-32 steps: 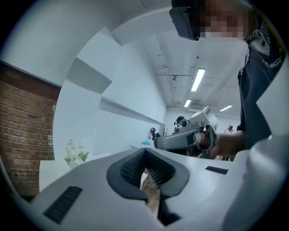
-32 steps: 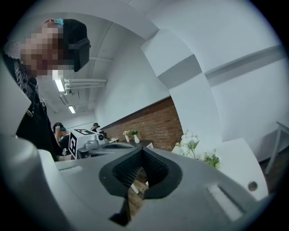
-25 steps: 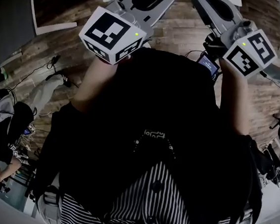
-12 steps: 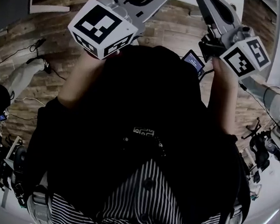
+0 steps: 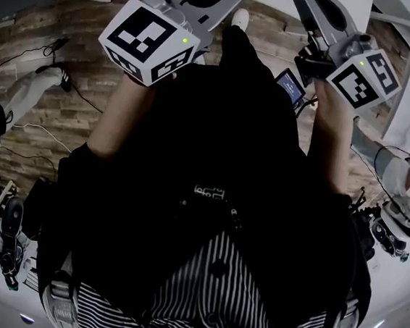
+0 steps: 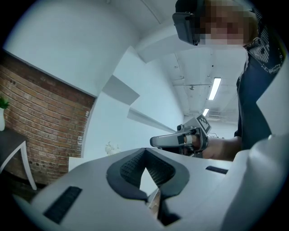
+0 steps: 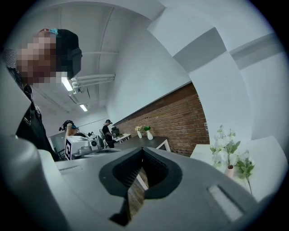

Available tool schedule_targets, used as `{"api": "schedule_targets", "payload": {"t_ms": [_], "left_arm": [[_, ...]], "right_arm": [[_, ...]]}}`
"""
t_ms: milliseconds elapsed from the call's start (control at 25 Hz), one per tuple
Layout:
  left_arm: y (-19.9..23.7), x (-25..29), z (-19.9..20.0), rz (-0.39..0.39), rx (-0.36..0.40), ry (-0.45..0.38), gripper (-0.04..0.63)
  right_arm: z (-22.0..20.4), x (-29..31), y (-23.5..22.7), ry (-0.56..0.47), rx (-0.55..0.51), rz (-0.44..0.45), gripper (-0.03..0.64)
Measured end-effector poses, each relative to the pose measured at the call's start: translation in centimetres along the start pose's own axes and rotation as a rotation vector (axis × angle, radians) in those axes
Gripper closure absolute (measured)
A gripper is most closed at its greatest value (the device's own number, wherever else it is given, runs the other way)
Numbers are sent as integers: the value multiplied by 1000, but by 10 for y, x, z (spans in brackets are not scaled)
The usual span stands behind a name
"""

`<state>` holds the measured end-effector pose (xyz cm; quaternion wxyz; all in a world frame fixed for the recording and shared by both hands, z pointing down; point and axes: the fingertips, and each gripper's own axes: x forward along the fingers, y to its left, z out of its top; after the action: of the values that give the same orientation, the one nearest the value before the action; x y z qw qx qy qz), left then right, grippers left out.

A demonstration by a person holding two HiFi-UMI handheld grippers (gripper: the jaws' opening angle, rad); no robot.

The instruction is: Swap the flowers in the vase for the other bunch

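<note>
Jaws meet empty on left gripper [image 6: 145, 153] and right gripper [image 7: 142, 151]; flowers [image 7: 226, 146] show, vase [image 7: 230, 171] perhaps partly hidden.

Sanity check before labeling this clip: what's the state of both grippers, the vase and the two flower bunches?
left gripper: jaws together, nothing between them.
right gripper: jaws together, nothing between them.
vase: upright on the white table, no gripper near it.
white flowers: standing in the vase.
other bunch: beside the vase, not in it; too small to tell whether it is lying or propped.
</note>
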<state>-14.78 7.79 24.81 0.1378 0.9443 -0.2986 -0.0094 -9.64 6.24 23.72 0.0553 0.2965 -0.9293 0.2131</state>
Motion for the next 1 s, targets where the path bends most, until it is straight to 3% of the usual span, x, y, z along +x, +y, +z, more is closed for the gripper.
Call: {"api": "schedule_targets", "payload": {"t_ms": [440, 800, 1000], "left_arm": [[36, 24, 16, 61, 12, -27, 591], [58, 130, 48, 31, 35, -16, 590], [80, 183, 55, 44, 8, -9, 590]], "right_arm": [[21, 32, -39, -27, -3, 90, 614], [58, 28, -112, -34, -20, 127, 614], [84, 23, -166, -47, -7, 128, 614]]}}
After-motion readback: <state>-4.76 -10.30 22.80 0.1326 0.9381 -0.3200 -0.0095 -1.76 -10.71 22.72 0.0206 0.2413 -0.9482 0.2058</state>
